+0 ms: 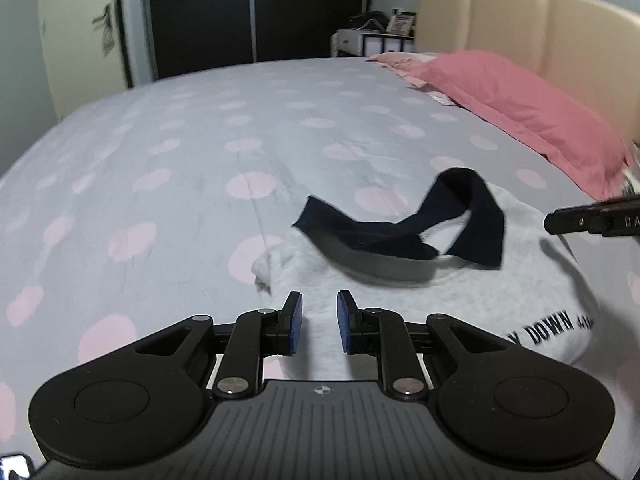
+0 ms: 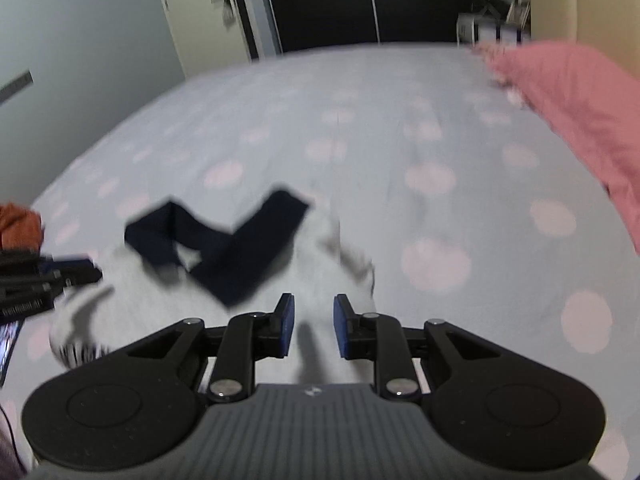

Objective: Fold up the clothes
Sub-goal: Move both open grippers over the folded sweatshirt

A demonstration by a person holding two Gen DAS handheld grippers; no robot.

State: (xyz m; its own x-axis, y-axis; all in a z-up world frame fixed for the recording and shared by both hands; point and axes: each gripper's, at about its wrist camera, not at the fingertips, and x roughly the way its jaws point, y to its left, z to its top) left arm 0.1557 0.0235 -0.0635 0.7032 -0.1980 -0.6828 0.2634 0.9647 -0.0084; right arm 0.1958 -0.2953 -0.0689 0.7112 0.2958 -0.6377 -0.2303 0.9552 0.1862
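Note:
A light grey sweatshirt (image 1: 500, 292) with black lettering lies crumpled on the bed, also seen blurred in the right wrist view (image 2: 280, 280). A dark navy strip of cloth (image 1: 404, 228) lies looped on top of it and casts a shadow; the right wrist view shows the strip (image 2: 224, 240) bent into a V. My left gripper (image 1: 319, 305) hovers over the sweatshirt's near edge, open, with nothing between its blue pads. My right gripper (image 2: 314, 309) is open over the same garment, also with nothing between its pads. Each view catches the other gripper's fingers (image 1: 580, 221) (image 2: 60, 276) at its edge.
The bed sheet (image 1: 180, 168) is pale grey with pink dots. Pink pillows (image 1: 520, 104) lie against a beige headboard (image 1: 520, 12) on the right. An orange cloth (image 2: 20, 224) shows at the left. Dark sliding doors (image 1: 240, 12) and a low shelf (image 1: 372, 40) stand beyond the bed.

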